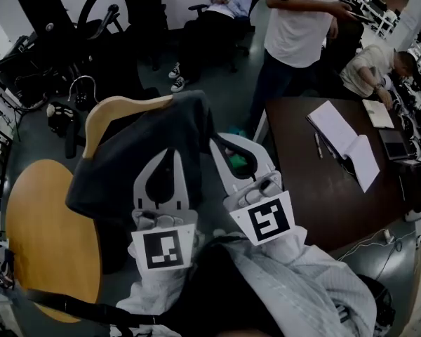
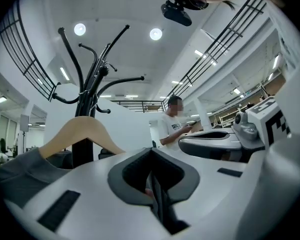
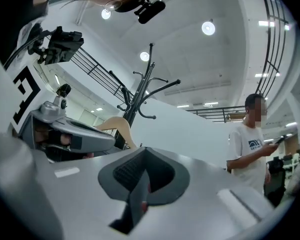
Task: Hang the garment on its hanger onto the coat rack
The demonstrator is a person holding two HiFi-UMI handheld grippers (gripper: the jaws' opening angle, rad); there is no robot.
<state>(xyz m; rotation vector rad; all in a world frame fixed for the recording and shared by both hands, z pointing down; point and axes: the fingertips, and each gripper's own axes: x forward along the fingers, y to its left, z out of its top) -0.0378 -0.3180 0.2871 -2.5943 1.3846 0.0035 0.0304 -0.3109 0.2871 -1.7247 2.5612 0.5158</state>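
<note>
A dark grey garment (image 1: 147, 146) drapes over a pale wooden curve shaped like a hanger's shoulders (image 1: 119, 107), just past my two grippers. In the left gripper view the wooden hanger (image 2: 85, 130) rises with the grey cloth (image 2: 20, 166) on its left slope. Behind it stands the black coat rack (image 2: 87, 94). My left gripper (image 1: 172, 153) is over the cloth, its jaws shut (image 2: 151, 151) with nothing showing between them. My right gripper (image 1: 215, 140) is beside it at the garment's right edge, also shut (image 3: 145, 153). The rack (image 3: 140, 91) and hanger (image 3: 117, 125) appear there too.
A round wooden chair seat (image 1: 49, 237) lies at the lower left. To the right, a dark table (image 1: 316, 195) carries an open notebook (image 1: 344, 142). A person in a white T-shirt (image 1: 302, 27) stands behind it, others sit nearby. Black chairs and gear (image 1: 49, 62) crowd the far left.
</note>
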